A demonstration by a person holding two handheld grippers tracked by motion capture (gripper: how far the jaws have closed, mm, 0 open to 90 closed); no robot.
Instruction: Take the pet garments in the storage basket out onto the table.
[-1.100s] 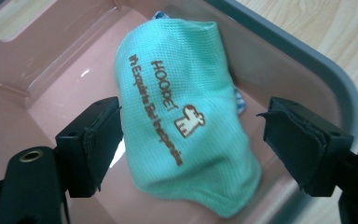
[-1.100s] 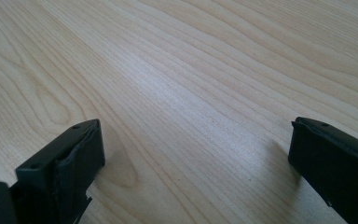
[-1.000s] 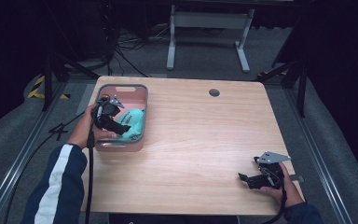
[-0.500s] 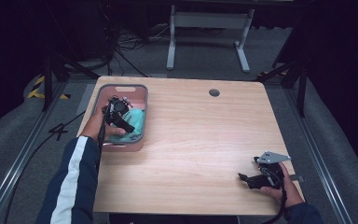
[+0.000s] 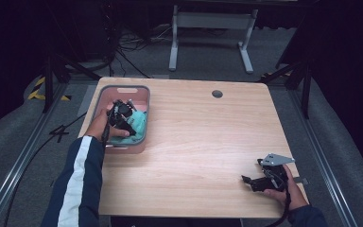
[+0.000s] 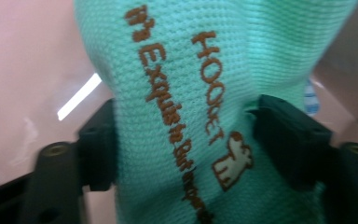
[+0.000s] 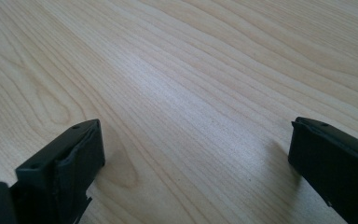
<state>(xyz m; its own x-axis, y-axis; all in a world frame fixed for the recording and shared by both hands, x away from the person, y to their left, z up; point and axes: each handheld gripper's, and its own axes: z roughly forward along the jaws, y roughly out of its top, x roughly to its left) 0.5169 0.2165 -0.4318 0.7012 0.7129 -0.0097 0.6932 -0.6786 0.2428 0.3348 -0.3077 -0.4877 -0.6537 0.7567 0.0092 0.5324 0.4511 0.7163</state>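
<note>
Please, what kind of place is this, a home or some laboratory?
Probably a lab or recording studio, not a home: the wooden table stands alone on grey carpet, dark curtains surround it, and cables trail over the floor. The left gripper works on a mint cloth in a pink bin.

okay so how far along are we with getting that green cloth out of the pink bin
Early stage. Done: the left gripper is down inside the pink bin, its jaws on either side of the green cloth. In hand: the grasp itself; the jaws look pressed against the fabric. Left: the cloth is not yet lifted out of the bin. The right gripper is open, empty, low over the wooden table.
</note>
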